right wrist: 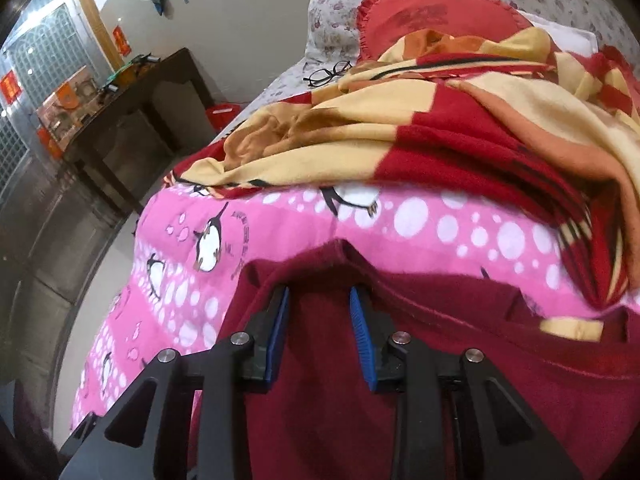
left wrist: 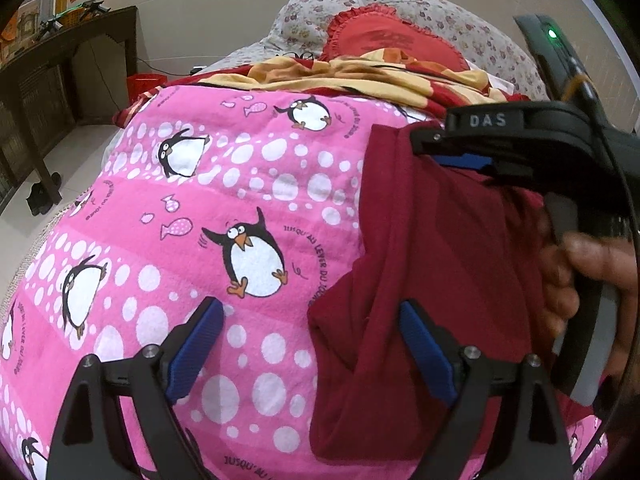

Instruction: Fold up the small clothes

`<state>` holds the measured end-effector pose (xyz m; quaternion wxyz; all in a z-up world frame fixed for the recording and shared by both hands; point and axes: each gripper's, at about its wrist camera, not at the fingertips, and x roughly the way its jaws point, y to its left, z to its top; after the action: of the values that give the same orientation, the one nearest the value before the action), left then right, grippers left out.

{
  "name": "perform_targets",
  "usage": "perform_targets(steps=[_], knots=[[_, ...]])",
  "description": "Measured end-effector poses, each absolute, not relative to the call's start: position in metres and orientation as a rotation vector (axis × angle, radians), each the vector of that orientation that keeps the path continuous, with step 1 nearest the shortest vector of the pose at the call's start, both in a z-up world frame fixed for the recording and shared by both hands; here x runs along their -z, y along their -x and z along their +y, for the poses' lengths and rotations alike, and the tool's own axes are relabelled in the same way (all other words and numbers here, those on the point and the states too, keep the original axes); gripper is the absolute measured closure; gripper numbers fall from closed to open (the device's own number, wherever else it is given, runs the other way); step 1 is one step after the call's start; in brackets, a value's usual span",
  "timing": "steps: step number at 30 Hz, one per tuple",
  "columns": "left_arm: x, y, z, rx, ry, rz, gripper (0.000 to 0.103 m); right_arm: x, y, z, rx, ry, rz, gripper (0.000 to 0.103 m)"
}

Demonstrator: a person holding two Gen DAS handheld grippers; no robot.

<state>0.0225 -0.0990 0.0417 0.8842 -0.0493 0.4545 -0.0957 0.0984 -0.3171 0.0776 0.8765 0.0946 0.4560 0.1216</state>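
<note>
Left wrist: left gripper point(left wrist: 310, 344) gapes wide, empty; right gripper point(left wrist: 460, 152) pinches one maroon garment point(left wrist: 440, 240) beside four penguins.

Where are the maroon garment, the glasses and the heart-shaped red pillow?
maroon garment point(left wrist: 448, 240): left wrist view, its middle.
glasses point(right wrist: 328, 73): right wrist view, the frame.
heart-shaped red pillow point(left wrist: 384, 38): left wrist view, its face.

Dim indoor light, fisheye-warped edges

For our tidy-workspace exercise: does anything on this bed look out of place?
Yes. A pair of glasses lies loose on the floral sheet beside the crumpled red-and-yellow blanket, where shifting bedding might crush them.
</note>
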Motion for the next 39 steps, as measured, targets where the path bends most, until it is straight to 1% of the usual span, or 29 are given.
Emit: perform_targets(steps=[4,9,14,17,22,25,28,31,34,36,39], knots=[[-0.041,-0.023,-0.099,0.201,0.106,0.948,0.009,-0.084,-0.100,-0.318,-0.276,-0.165,0.968,0.069],[-0.040,-0.022,-0.100,0.205,0.094,0.945,0.008,-0.099,-0.074,-0.342,-0.291,-0.216,0.939,0.068],[-0.042,-0.019,-0.098,0.211,0.109,0.948,0.008,-0.110,-0.052,-0.357,-0.317,-0.288,0.916,0.062],[-0.043,-0.015,-0.096,0.218,0.117,0.950,0.008,-0.115,-0.051,-0.348,-0.349,-0.282,0.908,0.061],[-0.042,-0.010,-0.095,0.227,0.100,0.948,0.008,-0.105,-0.070,-0.313,-0.375,-0.237,0.938,0.061],[-0.042,-0.012,-0.095,0.237,0.102,0.949,0.008,-0.094,-0.083,-0.301,-0.358,-0.229,0.946,0.065],[-0.040,-0.013,-0.095,0.239,0.101,0.946,0.007,-0.084,-0.095,-0.293,-0.343,-0.214,0.952,0.065],[-0.040,-0.011,-0.097,0.239,0.091,0.940,0.006,-0.087,-0.098,-0.292,-0.338,-0.212,0.963,0.063],[-0.040,-0.009,-0.096,0.239,0.093,0.932,0.006,-0.096,-0.090,-0.296,-0.326,-0.207,0.977,0.060],[-0.040,-0.008,-0.096,0.235,0.103,0.930,0.006,-0.100,-0.085,-0.297,-0.269,-0.180,1.004,0.048],[-0.040,-0.006,-0.096,0.231,0.107,0.932,0.006,-0.097,-0.085,-0.292,-0.236,-0.166,1.043,0.043]])
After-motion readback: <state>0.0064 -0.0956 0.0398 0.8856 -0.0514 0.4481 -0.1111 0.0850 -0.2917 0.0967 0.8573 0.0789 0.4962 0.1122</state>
